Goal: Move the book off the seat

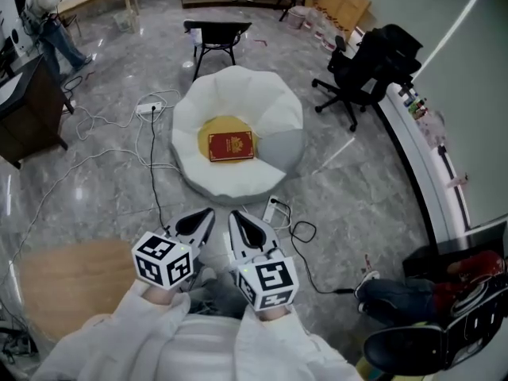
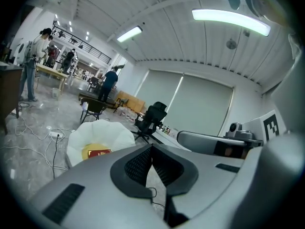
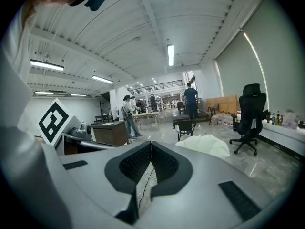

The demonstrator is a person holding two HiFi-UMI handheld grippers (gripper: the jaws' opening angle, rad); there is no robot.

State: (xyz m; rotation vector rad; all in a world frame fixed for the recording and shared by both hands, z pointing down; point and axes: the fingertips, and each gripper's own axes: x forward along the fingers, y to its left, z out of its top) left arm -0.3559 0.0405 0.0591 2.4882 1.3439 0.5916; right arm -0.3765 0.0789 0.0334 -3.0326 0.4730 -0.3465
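Note:
A dark red book [image 1: 231,146] lies flat on the yellow middle of a white, petal-shaped beanbag seat [image 1: 270,109], ahead of me on the floor. The left gripper view shows the same book [image 2: 98,152] and seat [image 2: 102,133] at lower left. In the right gripper view only the seat's white back [image 3: 205,144] appears. My left gripper [image 1: 205,215] and right gripper [image 1: 235,217] are held side by side near my body, both shut with nothing between the jaws. They stay short of the seat's near edge.
Cables and a power strip [image 1: 149,108] run over the grey floor left of the seat. A black chair [image 1: 216,40] stands behind it and a black office chair [image 1: 367,70] at the right. A wooden tabletop [image 1: 67,280] is at lower left. People stand at far tables [image 1: 49,22].

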